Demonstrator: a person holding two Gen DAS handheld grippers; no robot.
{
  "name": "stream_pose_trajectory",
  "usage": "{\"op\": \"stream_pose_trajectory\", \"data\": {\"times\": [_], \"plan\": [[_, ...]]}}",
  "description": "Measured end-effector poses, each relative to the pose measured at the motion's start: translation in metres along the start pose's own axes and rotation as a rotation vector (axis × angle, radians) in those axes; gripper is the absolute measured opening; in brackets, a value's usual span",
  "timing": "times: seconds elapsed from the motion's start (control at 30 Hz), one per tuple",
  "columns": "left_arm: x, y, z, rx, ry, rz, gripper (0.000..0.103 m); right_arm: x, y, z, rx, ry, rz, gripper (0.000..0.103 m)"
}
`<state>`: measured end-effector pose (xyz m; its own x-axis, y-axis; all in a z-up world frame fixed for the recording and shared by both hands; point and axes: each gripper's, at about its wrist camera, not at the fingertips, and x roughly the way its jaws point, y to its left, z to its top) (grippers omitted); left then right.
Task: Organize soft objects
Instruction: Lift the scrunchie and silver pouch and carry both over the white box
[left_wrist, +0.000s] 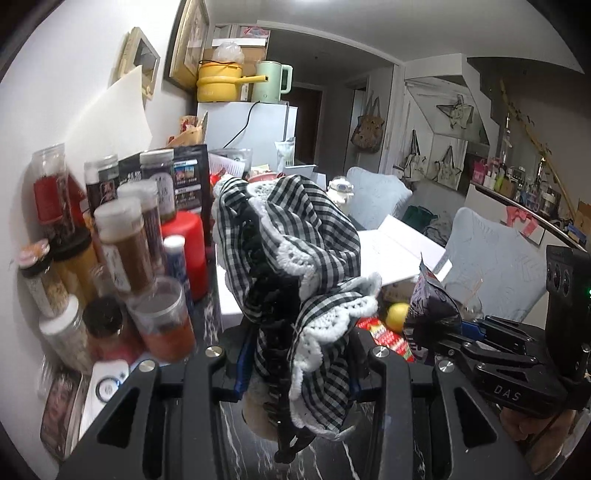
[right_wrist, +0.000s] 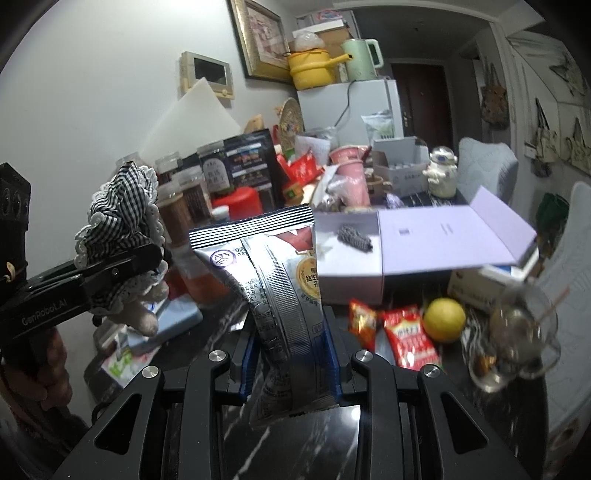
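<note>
Black-and-white gingham cloth with lace trim is clenched in the left tongs, silver foil snack pouch in the right tongs, both off the cluttered dark marble worktop, likely for sorting.

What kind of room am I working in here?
Most likely a lived-in home, a cluttered kitchen or dining corner. Spice and food jars crowd the wall side, a yellow pot and a green kettle sit on a small white fridge, and tote bags hang beyond.
</note>
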<state>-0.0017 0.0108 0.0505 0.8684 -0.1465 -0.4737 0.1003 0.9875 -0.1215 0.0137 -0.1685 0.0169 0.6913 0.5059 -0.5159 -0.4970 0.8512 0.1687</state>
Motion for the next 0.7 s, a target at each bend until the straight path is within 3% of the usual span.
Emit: {"op": "stream_pose_trajectory", "data": {"times": [0.4, 0.7], "plan": [[0.042, 0.007, 0.049, 0.003, -0.054, -0.017, 0.039, 0.036, -0.015, 0.066, -0.028, -0.054, 0.002, 0.030], [0.096, 0.015, 0.078, -0.019, -0.052, 0.001, 0.039, 0.071, -0.035, 0.104, -0.040, -0.080, -0.017, 0.030]]}}
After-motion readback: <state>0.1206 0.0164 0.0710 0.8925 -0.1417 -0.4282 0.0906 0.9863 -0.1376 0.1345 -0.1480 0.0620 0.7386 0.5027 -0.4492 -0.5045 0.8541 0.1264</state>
